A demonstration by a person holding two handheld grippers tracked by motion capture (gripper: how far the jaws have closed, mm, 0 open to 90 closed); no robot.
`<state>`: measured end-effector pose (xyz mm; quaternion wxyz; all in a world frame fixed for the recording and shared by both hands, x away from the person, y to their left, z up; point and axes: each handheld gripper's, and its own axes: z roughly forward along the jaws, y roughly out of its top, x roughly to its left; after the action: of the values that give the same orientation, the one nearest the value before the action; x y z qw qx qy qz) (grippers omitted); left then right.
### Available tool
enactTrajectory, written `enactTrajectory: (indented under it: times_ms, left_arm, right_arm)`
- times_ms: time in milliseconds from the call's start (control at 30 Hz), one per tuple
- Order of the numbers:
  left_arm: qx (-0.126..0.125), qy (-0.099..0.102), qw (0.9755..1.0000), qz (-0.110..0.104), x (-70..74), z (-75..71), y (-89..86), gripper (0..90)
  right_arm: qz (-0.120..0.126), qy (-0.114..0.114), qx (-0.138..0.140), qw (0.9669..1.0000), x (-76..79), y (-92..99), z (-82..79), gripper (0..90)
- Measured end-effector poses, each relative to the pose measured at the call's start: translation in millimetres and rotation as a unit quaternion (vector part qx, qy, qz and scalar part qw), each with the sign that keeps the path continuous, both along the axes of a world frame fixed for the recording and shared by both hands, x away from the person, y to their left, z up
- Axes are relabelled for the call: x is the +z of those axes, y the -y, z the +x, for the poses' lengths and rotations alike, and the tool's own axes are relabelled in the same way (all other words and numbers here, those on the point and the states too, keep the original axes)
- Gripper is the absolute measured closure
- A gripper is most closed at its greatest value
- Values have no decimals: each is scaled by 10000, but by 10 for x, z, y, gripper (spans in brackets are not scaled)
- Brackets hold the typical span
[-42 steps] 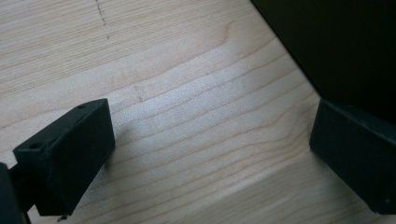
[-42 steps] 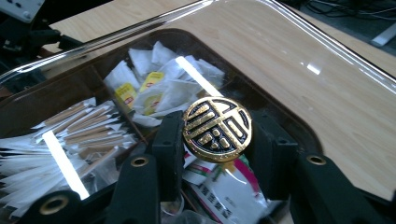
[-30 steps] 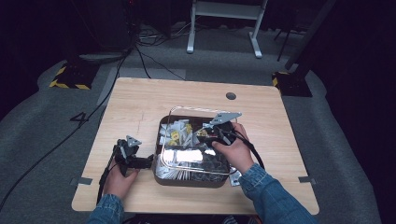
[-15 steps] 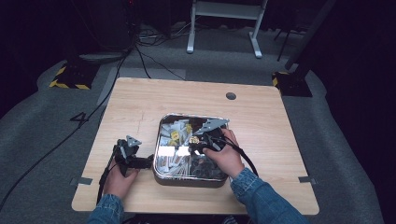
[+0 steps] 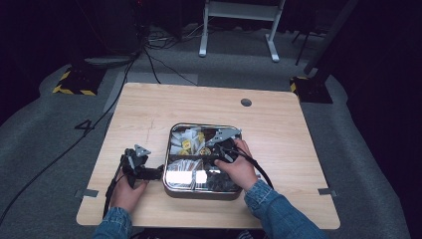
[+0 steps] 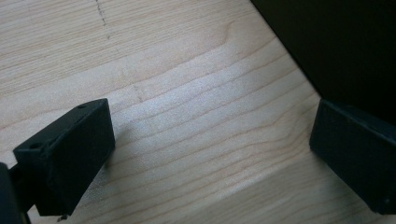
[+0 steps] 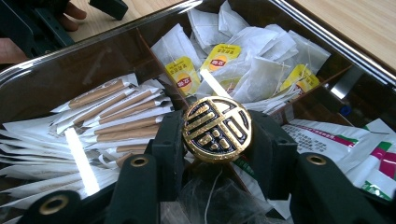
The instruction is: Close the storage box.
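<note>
Working surface: I see a pale wooden table (image 5: 149, 114), with a small dark round hole (image 5: 246, 102) near its far edge.
Tray: a square metal tray (image 5: 171, 186) sits at the table's near middle, split into compartments.
Tray contents: white tea bags with yellow tags (image 7: 252, 60) fill one compartment; paper-wrapped sticks (image 7: 116, 116) lie stacked in the one beside it; printed sachets (image 7: 327, 140) with pink and green marks lie in another.
Left gripper: my left gripper (image 6: 210, 158) rests low on the table, just beside the tray's left wall. Its jaws stand wide apart with bare wood between them.
Right gripper: my right gripper (image 7: 217, 140) hangs over the tray's middle, above the divider between compartments. Its jaws are clamped on the gold medallion from both sides.
Held thing: the gold medallion (image 7: 216, 129), round, black with raised gold lines, stands on edge between the pads, above the tray's contents and facing the gripper's camera.
</note>
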<state>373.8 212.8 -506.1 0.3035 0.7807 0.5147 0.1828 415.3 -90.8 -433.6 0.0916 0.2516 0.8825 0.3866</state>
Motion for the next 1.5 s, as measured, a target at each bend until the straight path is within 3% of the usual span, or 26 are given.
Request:
enactTrajectory:
  times_ms: [633,733,767,967,1500]
  left_arm:
    - [-1,0,10000,2,0,0,0,3]
    - [-1,-1,10000,2,0,0,0,3]
    - [-2,-1,10000,3,0,0,0,3]
    - [-2,-2,10000,1,0,0,0,3]
    - [3,4,10000,-3,-1,6,1,2]
  right_arm:
    - [10,46,32,10000,-34,1,13,584]
    - [107,65,-7,9999,-33,5,13,536]
    - [164,75,-73,9998,-16,15,14,492]
    - [227,101,-167,9996,25,61,13,432]
    - [534,244,-495,9970,308,405,-39,396]
